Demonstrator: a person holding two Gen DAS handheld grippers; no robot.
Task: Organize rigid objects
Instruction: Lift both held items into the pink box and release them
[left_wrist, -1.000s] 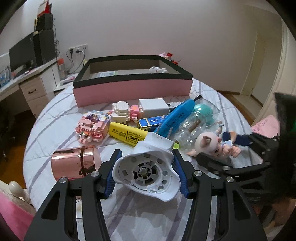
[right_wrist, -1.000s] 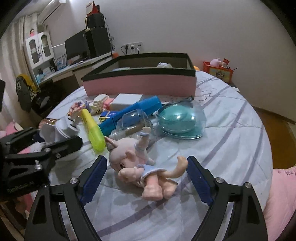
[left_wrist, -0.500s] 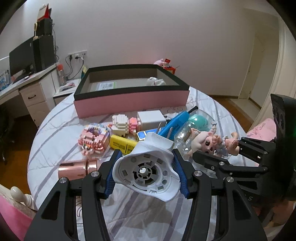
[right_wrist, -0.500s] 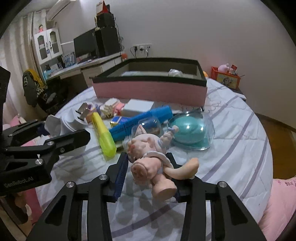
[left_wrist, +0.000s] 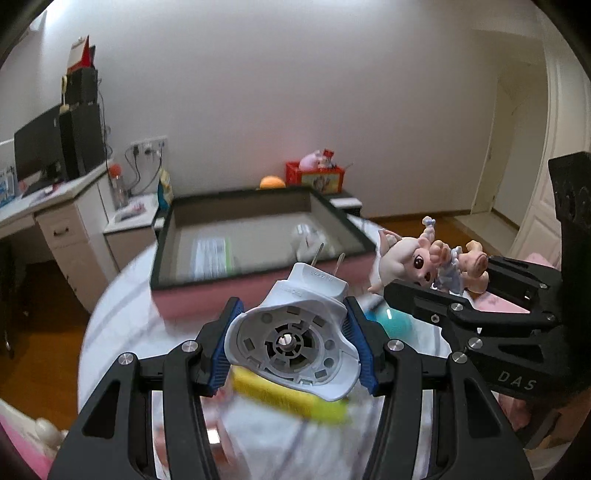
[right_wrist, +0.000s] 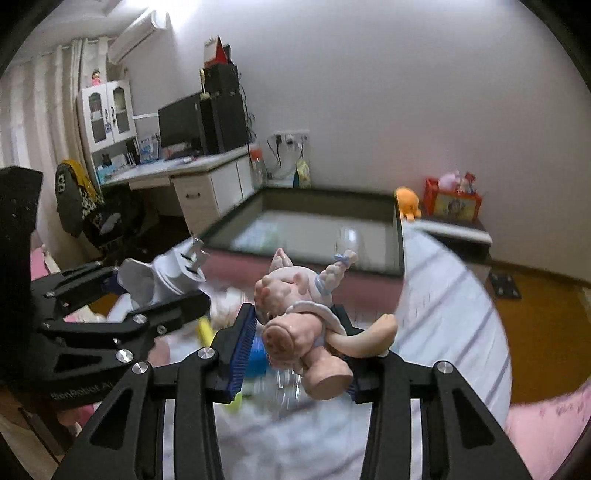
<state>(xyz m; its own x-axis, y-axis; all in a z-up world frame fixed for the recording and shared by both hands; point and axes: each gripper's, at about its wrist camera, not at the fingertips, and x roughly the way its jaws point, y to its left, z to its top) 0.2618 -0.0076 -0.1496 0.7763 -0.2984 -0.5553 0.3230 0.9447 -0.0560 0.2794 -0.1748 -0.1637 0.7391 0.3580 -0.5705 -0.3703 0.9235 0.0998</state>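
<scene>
Since the earlier frames, both hand-held grippers have been raised clear of the round tabletop (left_wrist: 122, 314), and the pink box (left_wrist: 255, 236) is now seen from above. 1 white plug adapter (left_wrist: 295, 332) is clamped between the blue pads of the left hand-held gripper (left_wrist: 293, 343), its 2 prongs pointing toward the box. 1 pig-eared doll (right_wrist: 303, 317) is pinched by the right hand-held gripper (right_wrist: 295, 350), which stood wide around it before. Below, 1 yellow highlighter (left_wrist: 291, 398) and what seems to be 1 teal case (left_wrist: 388, 317) are blurred.
</scene>
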